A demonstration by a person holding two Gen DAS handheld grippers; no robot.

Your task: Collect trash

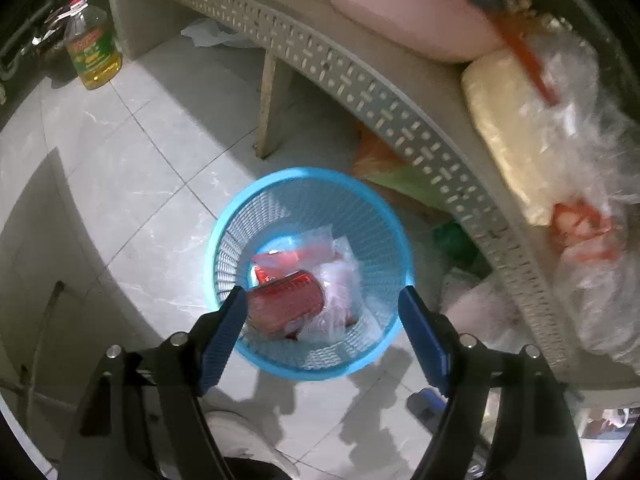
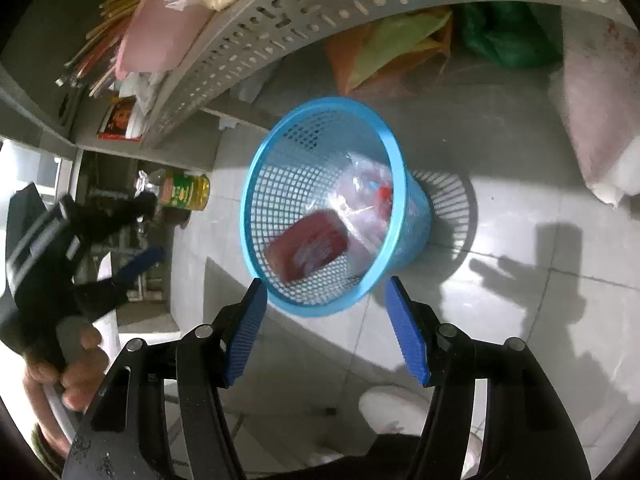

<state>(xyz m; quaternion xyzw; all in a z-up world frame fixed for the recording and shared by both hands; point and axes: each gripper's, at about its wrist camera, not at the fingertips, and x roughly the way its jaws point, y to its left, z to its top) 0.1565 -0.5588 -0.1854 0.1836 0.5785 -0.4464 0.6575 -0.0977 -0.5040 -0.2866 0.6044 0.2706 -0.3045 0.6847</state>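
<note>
A blue mesh waste basket stands on the tiled floor; it also shows in the right wrist view. Inside lie a red can, a red wrapper and crumpled clear plastic. The right wrist view shows the can and the plastic too. My left gripper is open and empty, just above the basket's near rim. My right gripper is open and empty above the basket's near rim. The left gripper also appears at the left of the right wrist view.
A grey perforated shelf runs along the right, loaded with a pink basin and plastic bags. A cooking oil bottle stands on the floor at the far left. Coloured bags lie under the shelf. My shoe is near the bottom.
</note>
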